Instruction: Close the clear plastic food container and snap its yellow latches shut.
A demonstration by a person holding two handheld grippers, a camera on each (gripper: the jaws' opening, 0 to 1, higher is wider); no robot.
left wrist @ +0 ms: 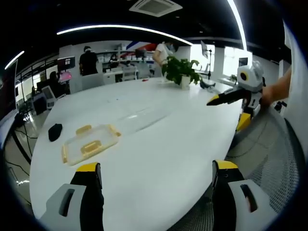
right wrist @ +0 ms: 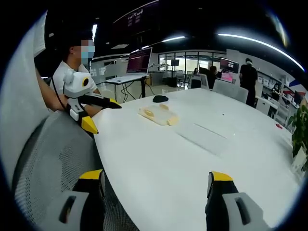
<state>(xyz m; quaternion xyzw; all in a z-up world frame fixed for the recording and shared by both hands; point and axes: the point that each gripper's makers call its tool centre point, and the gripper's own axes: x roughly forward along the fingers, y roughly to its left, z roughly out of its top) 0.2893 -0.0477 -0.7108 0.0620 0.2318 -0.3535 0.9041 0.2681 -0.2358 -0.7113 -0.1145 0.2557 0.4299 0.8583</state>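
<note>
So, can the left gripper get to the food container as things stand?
Probably yes: the left gripper is open and holds nothing, and only bare white table lies between it and the food container, ahead to its left.

Open-plan office: desks [right wrist: 126,78], monitors [right wrist: 139,59], white meeting table [left wrist: 159,139].

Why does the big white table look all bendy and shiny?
Left gripper view: the fisheye lens curves the white oval table, and ceiling light strips glare off it beside the clear plastic container with yellow latches. Right gripper view: same bending, softer sheen; the container looks blurry.
</note>
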